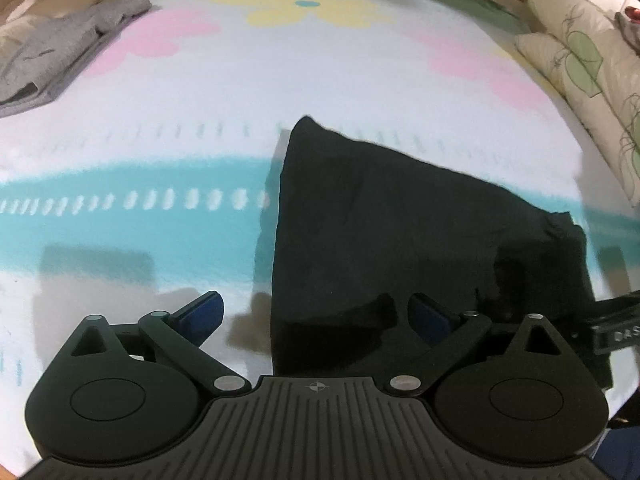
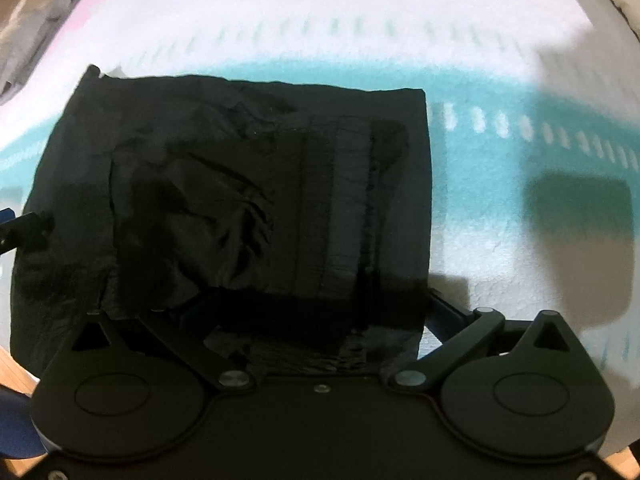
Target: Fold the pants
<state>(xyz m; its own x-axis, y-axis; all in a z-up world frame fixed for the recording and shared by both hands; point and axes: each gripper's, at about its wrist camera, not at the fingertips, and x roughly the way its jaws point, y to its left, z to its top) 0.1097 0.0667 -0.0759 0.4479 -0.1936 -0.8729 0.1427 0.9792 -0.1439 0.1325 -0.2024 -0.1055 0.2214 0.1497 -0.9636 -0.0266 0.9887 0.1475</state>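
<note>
The black pants [image 1: 404, 236] lie folded into a compact rectangle on a white, teal and pink blanket [image 1: 168, 128]. My left gripper [image 1: 316, 314] is open, its blue-padded fingers spread wide over the near left edge of the pants. In the right wrist view the pants [image 2: 248, 184] fill the middle, with the waistband and creases facing up. My right gripper [image 2: 276, 312] is open over their near edge; the dark cloth hides its left finger, and the right finger [image 2: 444, 312] shows beside the pants. The right gripper's tip shows in the left wrist view [image 1: 616, 328].
A grey folded garment [image 1: 60, 52] lies on the blanket at the far left. Cream pillows with a green leaf print [image 1: 580, 64] line the right side. The blanket's near edge [image 2: 12, 364] lies just below the pants.
</note>
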